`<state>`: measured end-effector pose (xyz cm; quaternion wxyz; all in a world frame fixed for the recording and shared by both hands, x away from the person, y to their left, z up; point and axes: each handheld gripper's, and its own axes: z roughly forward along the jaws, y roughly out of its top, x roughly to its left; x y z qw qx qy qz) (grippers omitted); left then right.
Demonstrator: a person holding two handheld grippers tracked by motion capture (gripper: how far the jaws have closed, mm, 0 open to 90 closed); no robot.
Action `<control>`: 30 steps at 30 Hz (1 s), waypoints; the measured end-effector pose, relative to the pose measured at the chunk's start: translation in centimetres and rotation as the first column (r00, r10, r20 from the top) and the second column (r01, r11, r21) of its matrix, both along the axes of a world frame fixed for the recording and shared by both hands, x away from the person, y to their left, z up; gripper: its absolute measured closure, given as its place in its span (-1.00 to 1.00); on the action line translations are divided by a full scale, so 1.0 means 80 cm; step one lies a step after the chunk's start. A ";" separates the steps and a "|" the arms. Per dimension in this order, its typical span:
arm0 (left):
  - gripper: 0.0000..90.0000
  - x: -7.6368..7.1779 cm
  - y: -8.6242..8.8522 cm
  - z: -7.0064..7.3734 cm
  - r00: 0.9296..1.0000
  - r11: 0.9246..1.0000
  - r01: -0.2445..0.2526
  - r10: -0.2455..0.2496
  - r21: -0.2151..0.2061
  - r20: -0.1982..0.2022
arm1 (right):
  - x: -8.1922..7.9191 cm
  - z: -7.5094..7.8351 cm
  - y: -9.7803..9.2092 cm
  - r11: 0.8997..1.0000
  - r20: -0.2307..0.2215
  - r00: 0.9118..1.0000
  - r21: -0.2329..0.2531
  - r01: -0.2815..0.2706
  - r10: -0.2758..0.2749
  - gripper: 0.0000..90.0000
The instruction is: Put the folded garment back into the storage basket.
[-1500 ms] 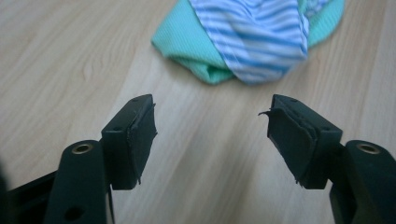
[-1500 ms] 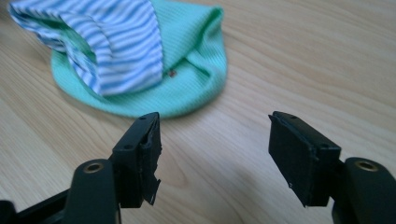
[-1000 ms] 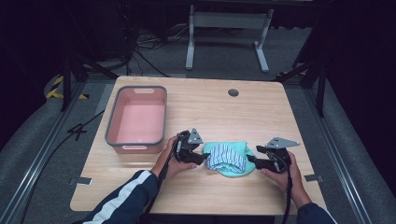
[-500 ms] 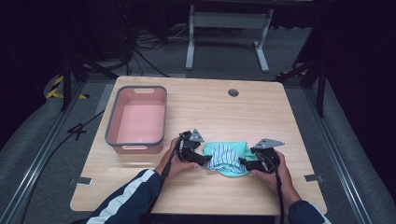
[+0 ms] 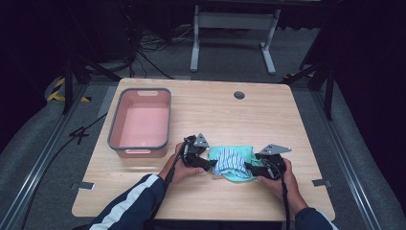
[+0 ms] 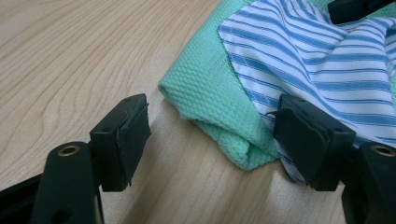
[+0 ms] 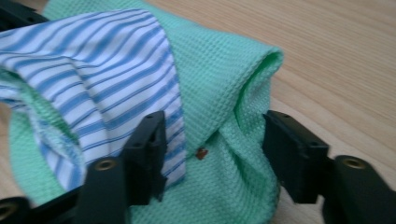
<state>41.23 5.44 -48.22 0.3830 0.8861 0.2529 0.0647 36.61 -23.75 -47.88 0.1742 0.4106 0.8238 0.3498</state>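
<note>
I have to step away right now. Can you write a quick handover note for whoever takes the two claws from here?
Left claw: open, jaws straddling the near corner of the green waffle cloth, nothing gripped.
Right claw: open, jaws either side of a raised fold of the same cloth, not yet closed.
The blue-striped cloth lies on top of the green one, bunched, mid-table between both claws.
The pink bin sits to the left, with nothing visible inside.
Done: both claws positioned at the cloths.
Left: probably close on the fabric and finish handling it; whether it goes in the bin is unclear.
</note>
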 end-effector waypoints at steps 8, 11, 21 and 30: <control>-0.44 -0.002 -0.003 0.000 1.000 1.000 -0.018 0.018 0.008 0.003 | 0.002 0.000 -0.003 1.000 -0.033 0.999 0.017 -0.003 0.003 -0.16; -0.45 -0.003 -0.004 0.000 0.999 0.999 -0.032 0.032 0.008 0.008 | 0.001 0.003 -0.001 1.000 -0.043 0.999 0.012 -0.020 0.020 0.03; -0.47 -0.003 -0.006 0.001 0.999 0.999 -0.045 0.045 0.024 0.005 | -0.004 0.007 0.005 0.997 -0.069 0.995 0.019 -0.070 0.072 0.43; -0.63 -0.004 -0.009 0.002 0.997 0.996 -0.075 0.075 0.041 -0.002 | -0.008 0.007 0.007 0.994 -0.076 0.992 0.035 -0.100 0.102 0.59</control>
